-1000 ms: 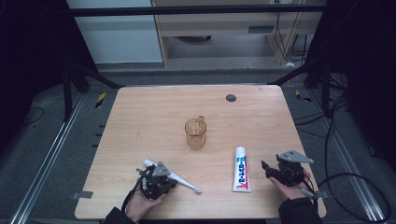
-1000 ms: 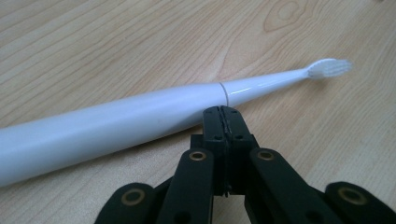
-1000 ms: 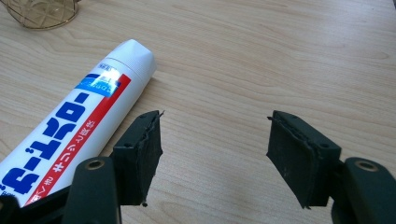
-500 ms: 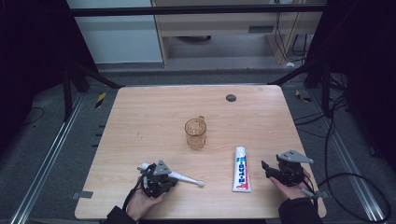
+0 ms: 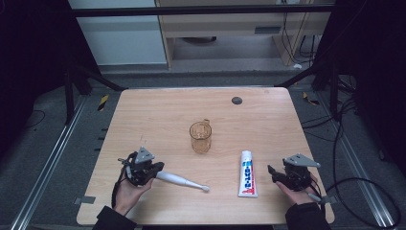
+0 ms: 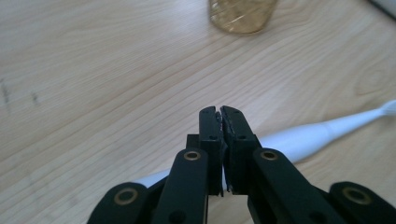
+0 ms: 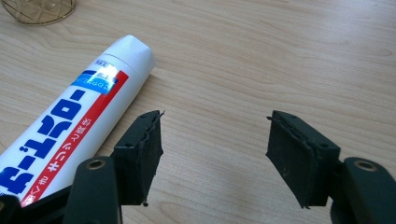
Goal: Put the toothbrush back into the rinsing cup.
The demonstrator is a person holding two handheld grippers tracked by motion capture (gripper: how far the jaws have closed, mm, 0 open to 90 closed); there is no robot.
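Jaws of the left gripper point(image 5: 155, 168) are pressed together with nothing between the tips; in the left gripper view the white toothbrush point(image 6: 303, 138) lies on the surface under the linkage, and contact with it cannot be confirmed. Compared with the frame half a second earlier, the toothbrush has rotated: its head now points further toward the near right. Jaws of the right gripper point(image 7: 212, 151) are spread wide and hold nothing; this gripper is unchanged in position. The toothpaste tube point(image 5: 246, 173) lies flat just left of the right gripper, unmoved. Farther off, the amber glass mug point(image 5: 200, 136) stands upright at mid-surface point(image 5: 143, 115).
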